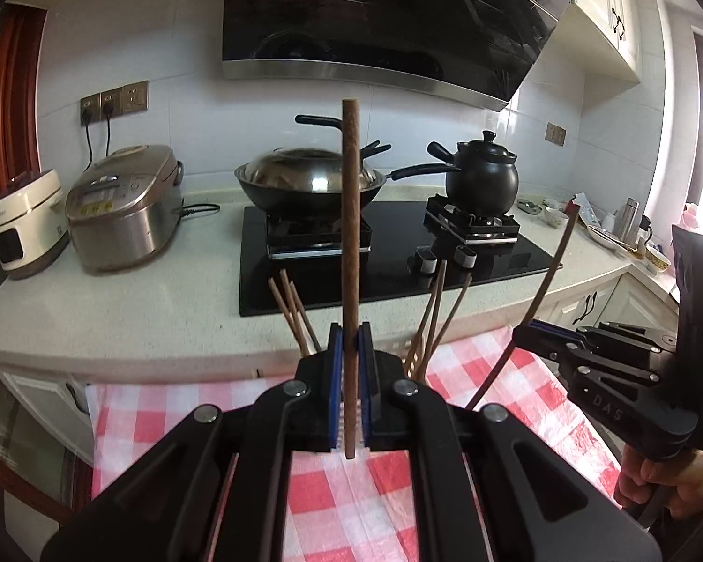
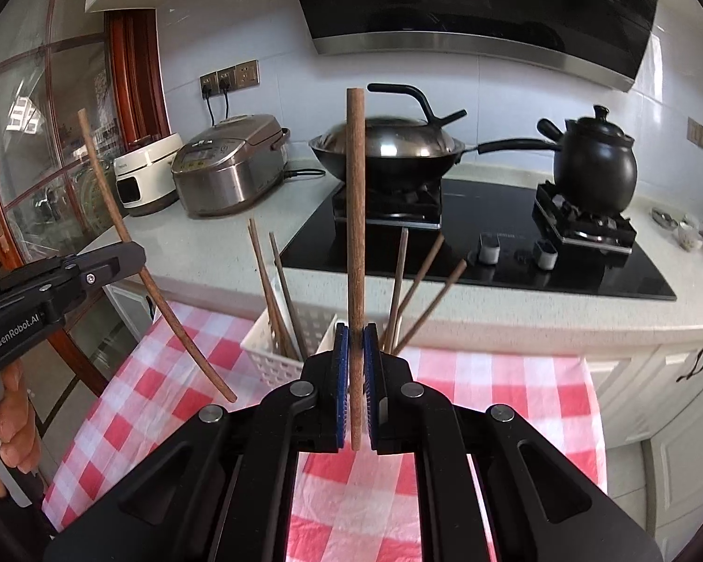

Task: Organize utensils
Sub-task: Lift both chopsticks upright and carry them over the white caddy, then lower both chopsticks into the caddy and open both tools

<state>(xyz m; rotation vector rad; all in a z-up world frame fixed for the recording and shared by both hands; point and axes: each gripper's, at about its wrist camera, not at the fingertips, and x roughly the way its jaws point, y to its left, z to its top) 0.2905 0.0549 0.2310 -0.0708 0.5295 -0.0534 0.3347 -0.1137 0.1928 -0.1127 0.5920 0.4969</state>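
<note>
Chopsticks' (image 2: 276, 290) white basket (image 2: 276, 356) shows only from the right wrist.

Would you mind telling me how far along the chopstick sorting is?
Done: several chopsticks stand in the white basket. In hand: left gripper and right gripper each clamp one chopstick upright. Left: putting both in the basket.

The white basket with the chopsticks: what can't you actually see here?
- White basket: its base and front are hidden by the right gripper in the right wrist view; barely visible in the left wrist view.
- Standing chopsticks: lower ends hidden inside it.
- Wok: contents covered by its lid.
</note>
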